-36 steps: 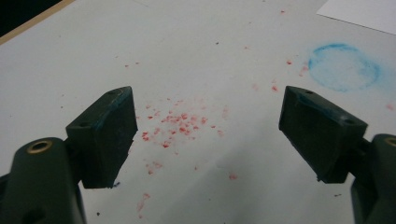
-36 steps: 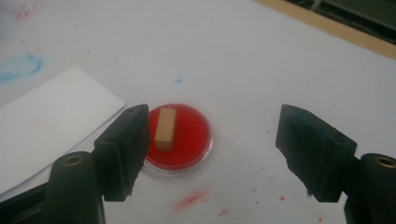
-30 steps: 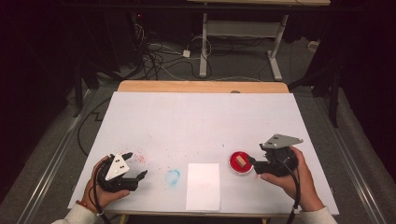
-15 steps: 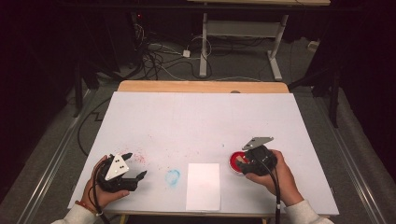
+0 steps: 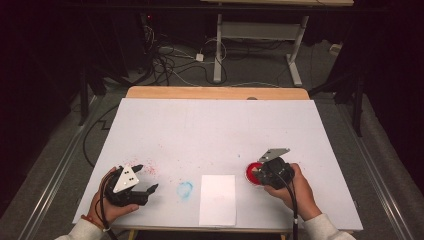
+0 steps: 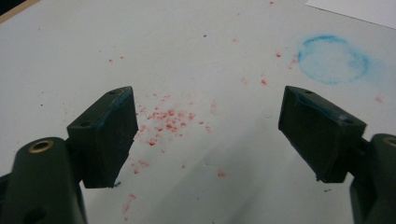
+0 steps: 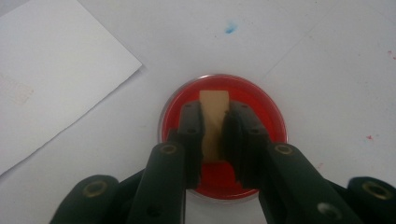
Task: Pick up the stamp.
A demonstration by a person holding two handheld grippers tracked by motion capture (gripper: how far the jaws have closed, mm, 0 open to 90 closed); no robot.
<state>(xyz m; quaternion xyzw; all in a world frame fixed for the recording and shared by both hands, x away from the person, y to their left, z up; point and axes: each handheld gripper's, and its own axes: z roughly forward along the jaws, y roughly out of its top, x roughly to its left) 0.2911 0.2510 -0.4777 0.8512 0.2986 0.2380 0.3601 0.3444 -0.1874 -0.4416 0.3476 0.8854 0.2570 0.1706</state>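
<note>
- From my high view, the far half of the white-topped bench (image 5: pixel 215 125) lies bare, with wide room for either gripper to sweep.
- Near me, a flat white paper sheet (image 5: pixel 217 199) lies between both hands; it is low and blocks nothing.
- The round red shallow dish (image 7: pixel 223 135) sits just right of it, under my right gripper (image 7: pixel 215 128), whose jaws close on a tan wooden block (image 7: pixel 213 122) standing in it.
- My left gripper (image 6: pixel 208 128) gapes over scattered red crumbs (image 6: pixel 166 119); a blue chalky ring stain (image 6: pixel 332 58) lies beyond.

Left gripper (image 6: pixel 205 135): my jaws wide apart, hovering low, gripping nothing.
Right gripper (image 7: pixel 215 133): my jaws closed tight, angled down ahead of my hand.
</note>
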